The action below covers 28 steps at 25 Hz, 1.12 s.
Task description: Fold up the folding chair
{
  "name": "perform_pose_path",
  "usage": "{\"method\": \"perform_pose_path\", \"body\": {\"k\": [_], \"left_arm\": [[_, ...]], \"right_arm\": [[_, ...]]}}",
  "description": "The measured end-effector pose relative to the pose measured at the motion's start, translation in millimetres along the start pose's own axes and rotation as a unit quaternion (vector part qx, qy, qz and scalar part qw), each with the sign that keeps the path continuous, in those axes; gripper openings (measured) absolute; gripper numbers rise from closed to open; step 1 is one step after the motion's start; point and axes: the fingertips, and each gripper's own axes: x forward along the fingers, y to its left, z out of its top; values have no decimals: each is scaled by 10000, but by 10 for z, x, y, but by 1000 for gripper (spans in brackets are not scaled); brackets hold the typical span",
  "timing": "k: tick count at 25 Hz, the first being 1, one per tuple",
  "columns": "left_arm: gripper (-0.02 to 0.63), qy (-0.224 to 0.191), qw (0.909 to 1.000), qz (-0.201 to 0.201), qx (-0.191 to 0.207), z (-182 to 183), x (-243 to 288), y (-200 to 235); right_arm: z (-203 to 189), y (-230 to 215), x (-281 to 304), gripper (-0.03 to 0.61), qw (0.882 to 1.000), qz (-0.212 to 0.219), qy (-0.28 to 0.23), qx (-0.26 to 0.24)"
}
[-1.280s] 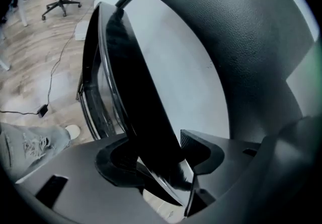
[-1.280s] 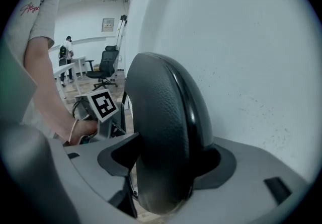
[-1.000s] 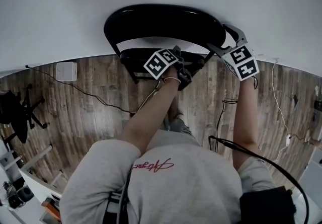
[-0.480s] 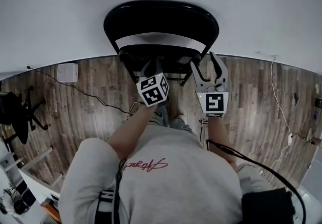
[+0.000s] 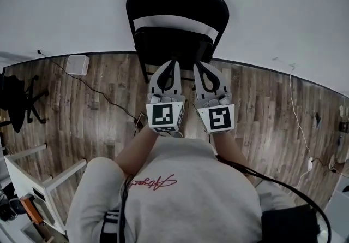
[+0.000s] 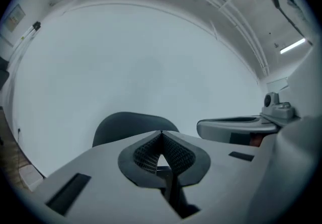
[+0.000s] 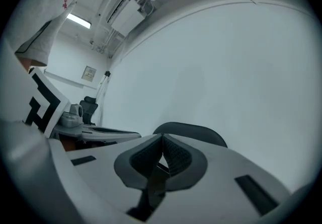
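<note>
Plain white wall [image 5: 76, 12], bare, meeting the floor along a thin dark skirting line [image 5: 262, 66]. Floor [image 5: 103, 122] of brown wood planks, grain mixed light and dark. Small white box [image 5: 77, 65] on the floor close to the wall, left side. Thin black cable [image 5: 95, 90] trails past it across the planks. Black office chair [image 5: 15, 101] at the far left edge. White frame furniture [image 5: 48, 175] in the lower left corner. Thin white cable [image 5: 295, 106] on the floor at right. Overhead, a lit strip light [image 6: 293, 46] on a white ceiling. Small notice [image 7: 89, 72] on a far wall, print unreadable.
</note>
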Motion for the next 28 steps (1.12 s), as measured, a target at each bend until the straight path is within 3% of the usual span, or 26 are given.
{"method": "perform_pose_path", "body": {"k": [3,8,17,28], "left_arm": [[15,-285,9995,8,134,185,-388,-177],[15,-588,9979,-269,-1,474,-886,-369],[15,-453,9969,-649,11,475,-1234,-439],[15,-427,9962,-747,-99,542,-1550,-244]], "right_arm": [[171,212,-325,20,9998,147,-103,7],[466,462,-713,20,9996,182,-237,-9],[554,669,-991,20,9996,-268,-78,3],[617,1055,-1057,18,9993,-339,-123,-94]]}}
